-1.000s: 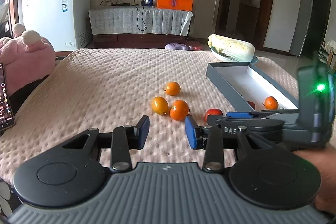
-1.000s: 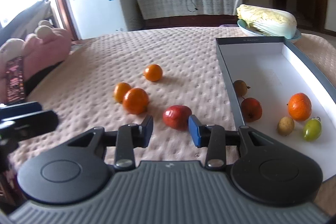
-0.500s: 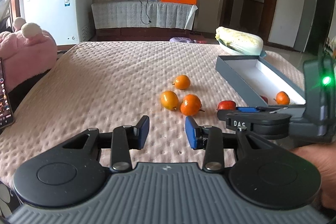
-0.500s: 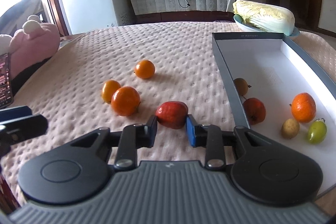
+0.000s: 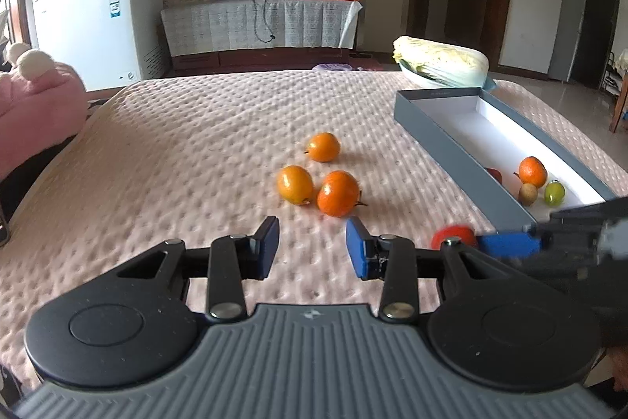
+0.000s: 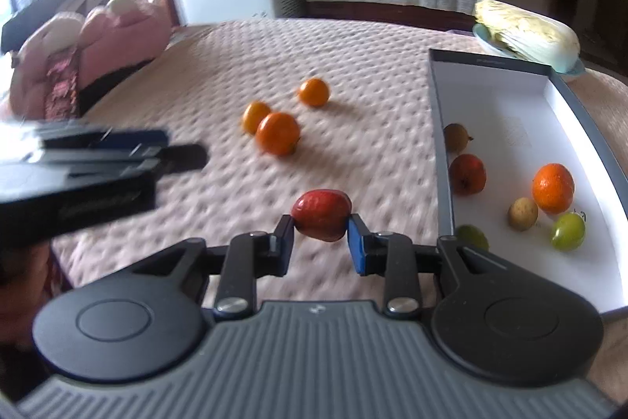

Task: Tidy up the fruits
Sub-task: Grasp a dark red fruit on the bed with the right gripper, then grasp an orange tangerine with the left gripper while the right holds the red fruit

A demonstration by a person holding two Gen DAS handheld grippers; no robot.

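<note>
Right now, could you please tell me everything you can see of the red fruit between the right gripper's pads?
The red fruit is small and roundish with smooth, slightly mottled red skin. The right gripper is shut on it, a pad pressing each side. It sits over the pink quilted cover, just left of the grey box; motion blur hides whether it touches the cover.

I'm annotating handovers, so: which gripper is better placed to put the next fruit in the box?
Right. The right gripper is shut on the red fruit, beside the box; the left gripper is open and holds nothing.
</note>
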